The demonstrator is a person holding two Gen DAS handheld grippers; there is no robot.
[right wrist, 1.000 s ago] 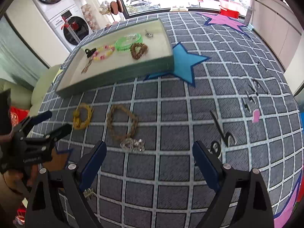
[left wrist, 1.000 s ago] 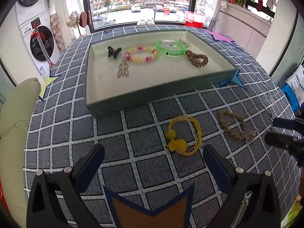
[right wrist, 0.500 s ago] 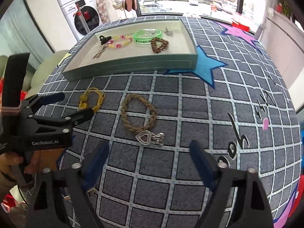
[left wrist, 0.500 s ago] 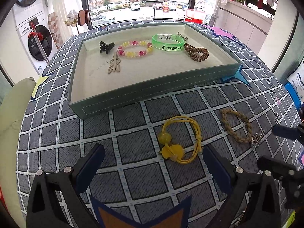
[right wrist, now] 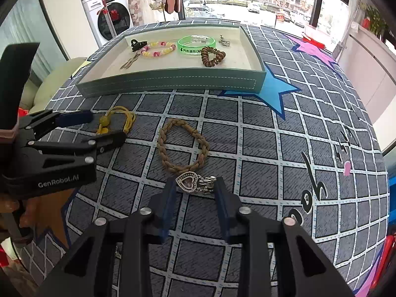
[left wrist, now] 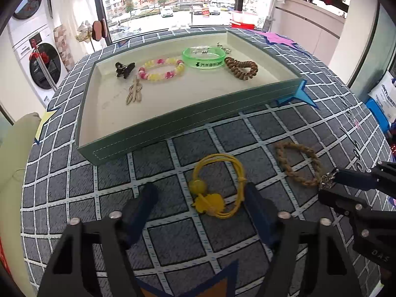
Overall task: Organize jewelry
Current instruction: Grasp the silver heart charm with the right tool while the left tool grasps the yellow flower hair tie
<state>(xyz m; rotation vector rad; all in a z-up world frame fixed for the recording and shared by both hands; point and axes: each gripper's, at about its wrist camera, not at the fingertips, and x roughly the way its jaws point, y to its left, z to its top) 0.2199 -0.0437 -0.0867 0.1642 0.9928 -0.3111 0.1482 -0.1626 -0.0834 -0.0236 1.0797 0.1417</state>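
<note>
A yellow cord bracelet (left wrist: 217, 188) lies on the checked cloth between the fingers of my left gripper (left wrist: 200, 193), which is open around it; it also shows in the right wrist view (right wrist: 116, 121). A brown braided bracelet (right wrist: 183, 146) lies to its right and shows in the left wrist view (left wrist: 299, 163). A silver heart charm (right wrist: 195, 184) sits between the fingers of my right gripper (right wrist: 195, 188), which is open and close around it. The green tray (left wrist: 104, 148) behind holds a black clip, a bead bracelet (left wrist: 162, 69), a green bangle (left wrist: 204, 58) and a brown coil tie (left wrist: 241, 68).
The tray also shows in the right wrist view (right wrist: 173, 84). A blue star patch (right wrist: 277, 91) lies by its right corner. A washing machine (right wrist: 111, 17) and windows stand beyond the table. A cream cushion (left wrist: 14, 148) sits at the left edge.
Both grippers moved forward and down. The left now straddles the yellow bracelet and its fingers have narrowed. The right now straddles the heart charm with its fingers much closer together.
</note>
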